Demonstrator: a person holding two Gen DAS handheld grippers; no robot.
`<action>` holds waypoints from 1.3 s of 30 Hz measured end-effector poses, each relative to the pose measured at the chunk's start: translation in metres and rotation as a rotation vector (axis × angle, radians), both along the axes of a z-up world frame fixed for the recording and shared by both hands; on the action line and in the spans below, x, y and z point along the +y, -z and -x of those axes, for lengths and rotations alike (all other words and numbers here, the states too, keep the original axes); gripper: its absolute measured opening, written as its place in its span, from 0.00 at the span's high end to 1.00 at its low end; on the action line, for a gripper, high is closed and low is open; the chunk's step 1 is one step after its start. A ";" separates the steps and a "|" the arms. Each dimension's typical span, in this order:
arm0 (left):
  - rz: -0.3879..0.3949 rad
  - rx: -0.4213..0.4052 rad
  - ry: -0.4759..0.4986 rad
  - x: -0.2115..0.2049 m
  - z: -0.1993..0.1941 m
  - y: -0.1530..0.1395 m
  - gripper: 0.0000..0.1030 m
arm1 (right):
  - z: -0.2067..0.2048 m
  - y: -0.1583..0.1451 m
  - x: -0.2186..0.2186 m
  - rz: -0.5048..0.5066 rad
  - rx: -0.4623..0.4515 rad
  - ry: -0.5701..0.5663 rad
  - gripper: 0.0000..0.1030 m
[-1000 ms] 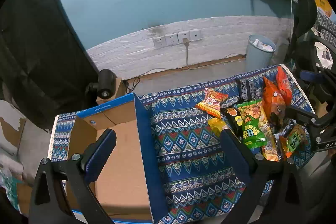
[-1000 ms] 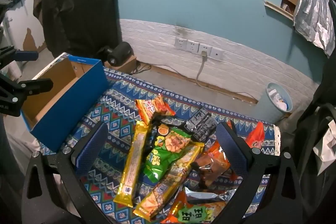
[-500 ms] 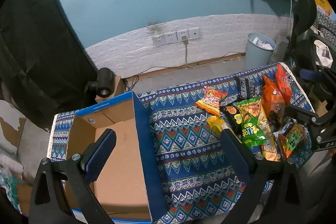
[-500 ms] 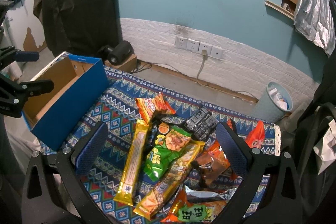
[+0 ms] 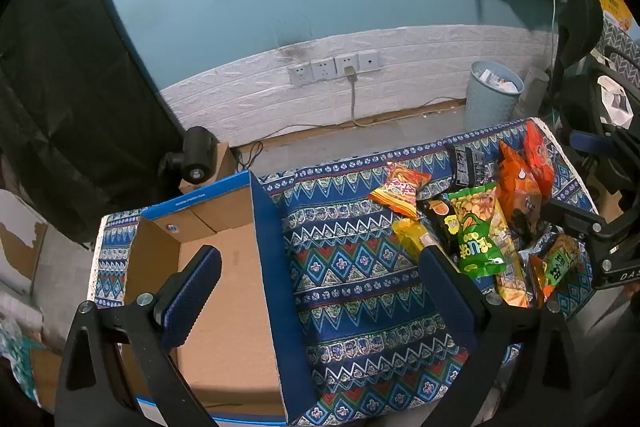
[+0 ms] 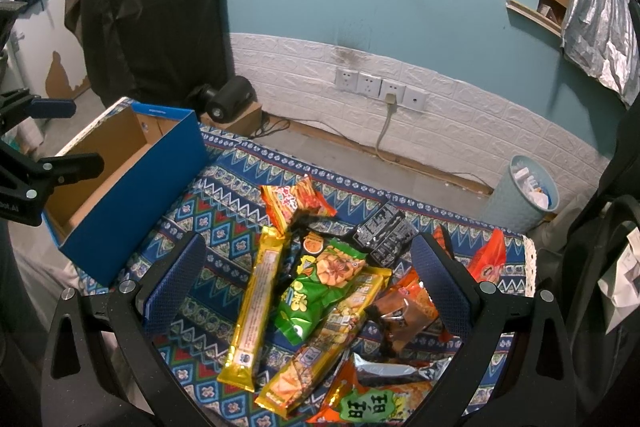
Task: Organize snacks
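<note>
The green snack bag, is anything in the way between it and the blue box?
Nothing visible stands between them. Only bare patterned cloth lies between the green snack bag and the blue box. The box's blue side wall stands up, so the bag must be lifted over it.

Behind my work area I see a row of wall sockets (image 6: 380, 90) on the white brick panel. A grey cable hangs from one. A pale blue wastebasket (image 6: 528, 191) stands on the floor to their right, a small black camera (image 6: 230, 99) on a cardboard box to their left.
</note>
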State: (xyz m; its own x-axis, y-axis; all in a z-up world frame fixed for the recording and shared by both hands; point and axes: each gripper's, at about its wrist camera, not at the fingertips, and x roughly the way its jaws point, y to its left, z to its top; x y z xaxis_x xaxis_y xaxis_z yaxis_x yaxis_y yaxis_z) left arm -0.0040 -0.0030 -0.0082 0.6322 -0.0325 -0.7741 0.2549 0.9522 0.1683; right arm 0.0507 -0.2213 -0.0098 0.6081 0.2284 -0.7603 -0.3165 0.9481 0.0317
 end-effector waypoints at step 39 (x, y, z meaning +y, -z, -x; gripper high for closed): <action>-0.004 0.014 0.010 -0.003 0.003 0.003 0.03 | 0.001 0.001 0.001 0.004 0.003 -0.003 0.03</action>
